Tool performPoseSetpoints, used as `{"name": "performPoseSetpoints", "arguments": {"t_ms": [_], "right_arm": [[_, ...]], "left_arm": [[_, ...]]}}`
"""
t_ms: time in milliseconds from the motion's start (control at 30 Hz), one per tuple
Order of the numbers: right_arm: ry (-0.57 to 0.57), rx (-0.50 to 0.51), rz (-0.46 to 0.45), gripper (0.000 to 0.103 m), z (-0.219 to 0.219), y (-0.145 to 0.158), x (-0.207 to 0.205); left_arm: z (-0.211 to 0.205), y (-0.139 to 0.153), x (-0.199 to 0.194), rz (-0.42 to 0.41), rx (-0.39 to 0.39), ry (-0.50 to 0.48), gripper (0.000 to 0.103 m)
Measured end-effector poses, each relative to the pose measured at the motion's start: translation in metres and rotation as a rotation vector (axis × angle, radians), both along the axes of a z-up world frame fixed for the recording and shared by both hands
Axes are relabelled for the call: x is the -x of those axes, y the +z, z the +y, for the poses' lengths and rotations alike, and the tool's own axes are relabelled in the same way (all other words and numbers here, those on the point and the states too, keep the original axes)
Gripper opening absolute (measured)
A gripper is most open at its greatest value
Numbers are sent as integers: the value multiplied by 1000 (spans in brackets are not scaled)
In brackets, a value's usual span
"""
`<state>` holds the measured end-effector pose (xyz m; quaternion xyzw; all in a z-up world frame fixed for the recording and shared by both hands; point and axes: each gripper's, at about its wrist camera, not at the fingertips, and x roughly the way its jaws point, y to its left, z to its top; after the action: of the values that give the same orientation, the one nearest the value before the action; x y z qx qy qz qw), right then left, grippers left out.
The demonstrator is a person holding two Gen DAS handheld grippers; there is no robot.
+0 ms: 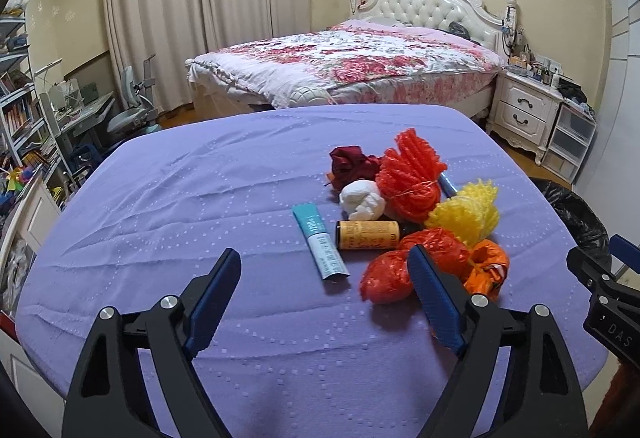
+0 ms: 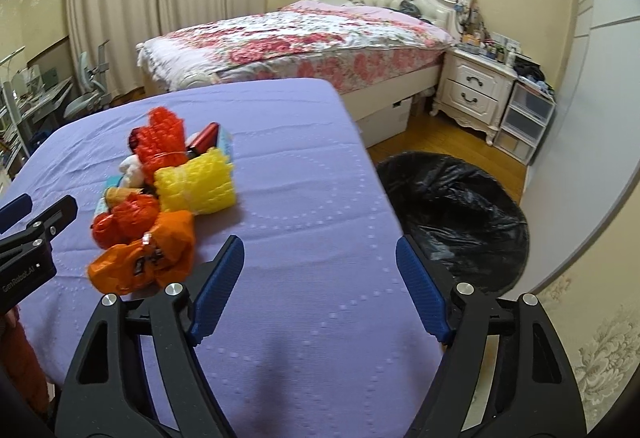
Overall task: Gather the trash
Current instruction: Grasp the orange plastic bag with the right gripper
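Observation:
A pile of trash lies on the purple-covered table (image 1: 200, 197): a teal tube (image 1: 320, 242), a brown cylinder (image 1: 368, 234), a white wad (image 1: 362, 199), a dark red wad (image 1: 352, 163), red-orange foam netting (image 1: 412, 173), yellow foam netting (image 1: 468, 211), a red plastic bag (image 1: 400, 266) and an orange bag (image 1: 488, 266). My left gripper (image 1: 324, 266) is open and empty, just short of the tube and the red bag. My right gripper (image 2: 320, 258) is open and empty over the table's right edge, right of the orange bag (image 2: 148, 254) and yellow netting (image 2: 196, 183).
A bin lined with a black bag (image 2: 456, 213) stands on the wooden floor right of the table. A bed (image 1: 348, 57) and a white nightstand (image 1: 524, 105) are behind. Shelves and a desk (image 1: 80, 113) fill the left side.

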<state>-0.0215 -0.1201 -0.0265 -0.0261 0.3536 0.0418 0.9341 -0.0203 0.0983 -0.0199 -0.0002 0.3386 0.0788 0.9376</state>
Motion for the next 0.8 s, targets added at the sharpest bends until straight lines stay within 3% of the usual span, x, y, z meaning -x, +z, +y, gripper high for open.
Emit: {"name": "performPoseSetpoints", "arguments": {"t_ms": [333,733,800], "right_arm": [[123,6,7,73,56,9,-2],[188,21,94,73,96,-16,-16],[201,7,102,61,94,-15,-15]], "left_arm": [[49,-4,4,19,-15,84,83],[71,-10,9,17,9,116,83],[70,-11,8,22,14,112,83]]}}
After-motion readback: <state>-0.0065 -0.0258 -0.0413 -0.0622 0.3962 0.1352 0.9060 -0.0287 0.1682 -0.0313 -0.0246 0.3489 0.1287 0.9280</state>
